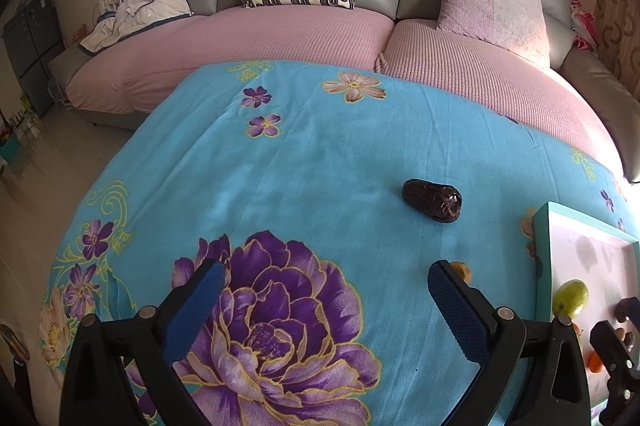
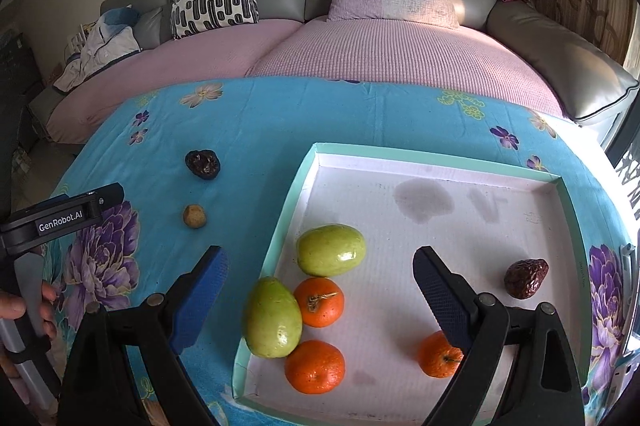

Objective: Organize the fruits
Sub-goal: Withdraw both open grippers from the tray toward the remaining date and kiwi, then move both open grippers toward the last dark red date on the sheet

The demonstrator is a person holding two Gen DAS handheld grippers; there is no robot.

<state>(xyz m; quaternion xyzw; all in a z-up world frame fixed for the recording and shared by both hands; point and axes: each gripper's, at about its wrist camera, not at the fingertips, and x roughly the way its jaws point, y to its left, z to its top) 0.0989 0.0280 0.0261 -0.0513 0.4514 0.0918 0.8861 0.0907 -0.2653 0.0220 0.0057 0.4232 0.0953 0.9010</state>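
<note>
i have the left gripper [image 1: 326, 280] hovering low over the blue floral cloth [image 1: 280, 162], its blue-padded fingers spread wide with nothing between them, pointed toward the sofa [image 1: 320, 22]. a dark wrinkled date [image 1: 432, 200] lies on the cloth ahead and to the right of it, and a small brown fruit [image 1: 462, 271] peeks out just past the right finger.

my right gripper [image 2: 320, 272] hangs over the near left part of the tray [image 2: 304, 186], also released and wide apart, empty. from its camera i see the left unit at the left edge with the person's hand [image 2: 24, 306] wrapped on its handle.

in the tray sit two green fruits [image 2: 331, 250] touching each other, three oranges [image 2: 319, 302], and another date [image 2: 525, 278] near the right wall, well apart from the rest. the nearest right orange is partly hidden behind the right finger.
</note>
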